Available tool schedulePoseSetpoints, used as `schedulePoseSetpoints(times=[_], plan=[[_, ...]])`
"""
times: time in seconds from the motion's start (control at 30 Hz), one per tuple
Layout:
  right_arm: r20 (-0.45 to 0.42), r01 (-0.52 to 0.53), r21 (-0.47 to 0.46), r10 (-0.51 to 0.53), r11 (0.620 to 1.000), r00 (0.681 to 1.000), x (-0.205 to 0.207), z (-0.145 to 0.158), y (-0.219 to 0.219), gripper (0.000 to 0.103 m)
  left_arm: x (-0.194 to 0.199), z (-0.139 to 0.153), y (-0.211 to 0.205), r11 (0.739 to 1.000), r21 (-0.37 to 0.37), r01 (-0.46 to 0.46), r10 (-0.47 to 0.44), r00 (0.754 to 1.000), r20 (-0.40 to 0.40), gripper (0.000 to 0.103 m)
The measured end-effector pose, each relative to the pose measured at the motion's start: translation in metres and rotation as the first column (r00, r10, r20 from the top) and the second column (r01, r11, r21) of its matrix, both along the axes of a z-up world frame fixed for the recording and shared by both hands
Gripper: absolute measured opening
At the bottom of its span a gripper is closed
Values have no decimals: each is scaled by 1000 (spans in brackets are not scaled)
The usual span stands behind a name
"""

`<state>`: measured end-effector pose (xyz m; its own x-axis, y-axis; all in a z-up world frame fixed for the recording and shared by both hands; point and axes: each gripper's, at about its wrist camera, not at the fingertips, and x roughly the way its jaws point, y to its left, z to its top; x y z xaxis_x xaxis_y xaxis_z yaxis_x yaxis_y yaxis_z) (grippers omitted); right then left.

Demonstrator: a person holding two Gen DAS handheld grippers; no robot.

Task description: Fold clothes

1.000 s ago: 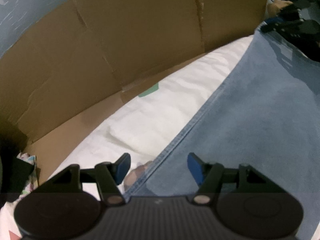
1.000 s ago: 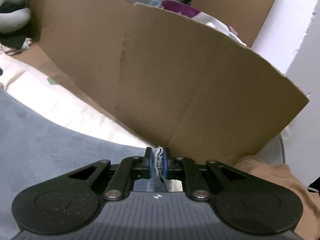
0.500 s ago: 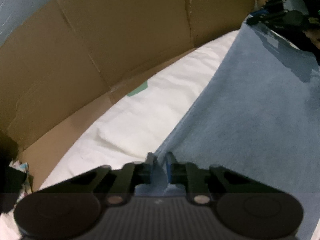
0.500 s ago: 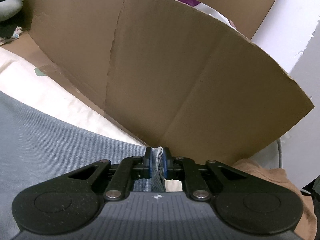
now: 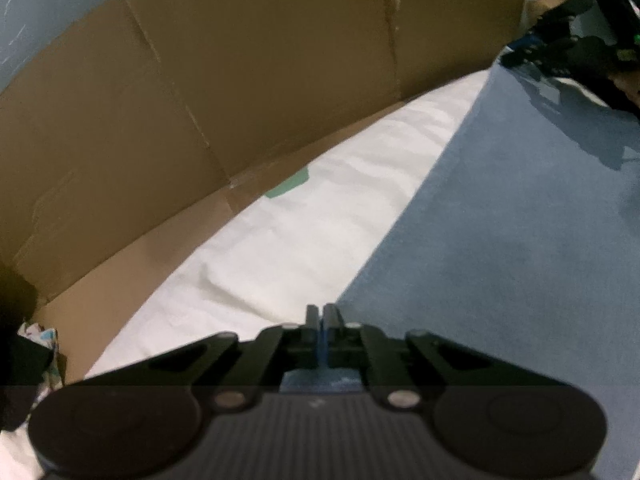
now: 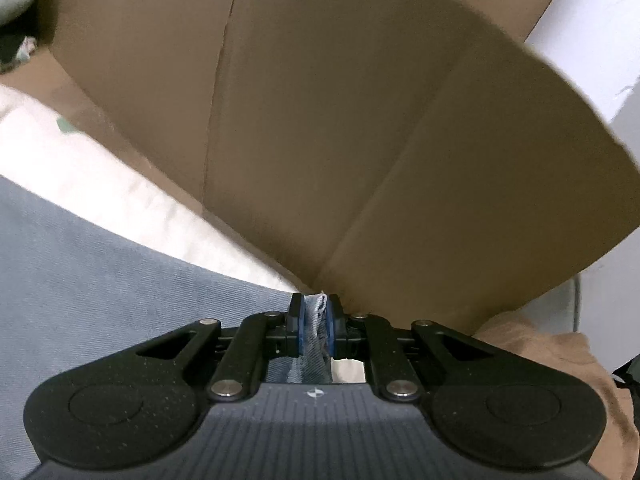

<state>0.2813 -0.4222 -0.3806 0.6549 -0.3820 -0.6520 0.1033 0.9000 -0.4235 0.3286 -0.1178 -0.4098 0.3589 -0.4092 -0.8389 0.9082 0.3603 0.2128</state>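
A blue denim garment [image 5: 500, 260] lies spread on a white sheet [image 5: 300, 232]. My left gripper [image 5: 322, 312] is shut on the garment's near edge, and a strip of denim shows just behind the closed jaws. In the right wrist view the same denim [image 6: 80, 280] stretches off to the left. My right gripper [image 6: 316, 304] is shut on a bunched corner of it, and the frayed fabric stands between the blue pads [image 6: 299, 328].
Tall cardboard walls [image 5: 240, 100] [image 6: 360, 120] stand close behind the sheet. A brown cloth [image 6: 560, 352] lies at the right, by a white wall [image 6: 600, 40]. Dark gear [image 5: 568, 48] sits at the garment's far corner. A patterned cloth [image 5: 40, 332] shows at the left edge.
My left gripper's jaws, wide apart a second ago, have come together on the denim's edge. The right gripper has kept its hold and tipped slightly.
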Motion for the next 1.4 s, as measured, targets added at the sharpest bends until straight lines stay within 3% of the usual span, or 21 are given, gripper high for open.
schedulePoseSetpoints(times=[0.13, 0.17, 0.23, 0.43, 0.8, 0.93, 1.07, 1.23, 1.4], plan=[[26, 19, 18, -19, 1000, 999, -4, 9, -3, 17, 4, -1, -5, 999, 0, -33, 33, 999, 5, 0], [46, 19, 36, -20, 999, 999, -8, 15, -3, 24, 6, 1, -5, 999, -4, -46, 46, 999, 3, 0], [70, 14, 44, -17, 999, 997, -18, 25, -1, 28, 9, 7, -4, 997, -16, -74, 74, 997, -3, 4], [108, 15, 155, -32, 988, 994, -57, 43, 9, 28, 16, 33, 28, 987, -45, -152, 153, 988, 26, 16], [67, -13, 250, -4, 968, 998, -103, 23, 52, 28, 14, 48, 139, 920, -12, -392, 392, 918, 58, 17], [51, -20, 253, 7, 967, 999, -110, 25, 59, 28, 8, 49, 165, 894, -7, -448, 448, 891, 73, 25], [26, -20, 257, 14, 966, 1000, -113, 26, 62, 28, 7, 44, 175, 901, 32, -432, 425, 895, 133, 45], [2, -21, 257, 21, 966, 1000, -115, 22, 62, 31, 24, 45, 185, 921, 90, -380, 361, 916, 176, 45], [-19, -22, 261, 28, 965, 999, -117, 17, 64, 31, 33, 38, 187, 942, 212, -261, 221, 956, 195, 44]])
